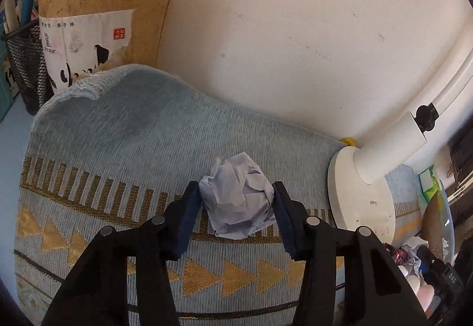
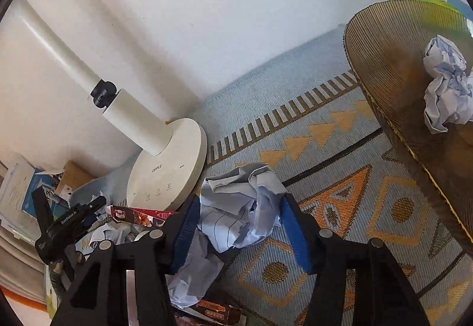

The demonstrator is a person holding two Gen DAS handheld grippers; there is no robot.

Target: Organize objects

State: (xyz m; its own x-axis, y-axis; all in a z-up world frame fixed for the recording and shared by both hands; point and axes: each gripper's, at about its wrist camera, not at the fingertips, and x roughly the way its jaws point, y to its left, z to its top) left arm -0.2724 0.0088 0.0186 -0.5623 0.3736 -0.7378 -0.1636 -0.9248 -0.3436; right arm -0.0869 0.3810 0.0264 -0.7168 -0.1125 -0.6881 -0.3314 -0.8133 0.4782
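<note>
Left tool: your pads sit at 9 and 3 o'clock of a paper ball, both touching its sides, so I read it as clamped on the ball. No long axis to speak of; the ball is roughly round, so wrist roll matters little. It sits dead centre in the tool, bulging toward 12 past the tips, over the patterned mat on the counter. Whether it rests on the mat or is lifted clear, I cannot tell.

Right tool: your blue pads bracket a looser paper wad, again at 9 and 3. The wad bulges toward 12 beyond the tips, and its 9 o'clock pad is pressed into the paper. The 3 o'clock pad touches a fold at its tip only. Judgement: closed on the wad, but a shallower hold than the left.

Key relation for the next move:
- Trash pile of scrap paper and wrappers lies at 6 to 7 o'clock of your right tool, just under and beside it. Same pile shows at 4 o'clock in the left wrist view.
- Right hand is much the nearer to it; the left must cross past the lamp base at 3 o'clock.
- A second crumpled sheet lies on the woven fan at 2 o'clock of the right tool, well apart.

Risk, as judgement: the wad may slip from the 3 o'clock pad.
</note>
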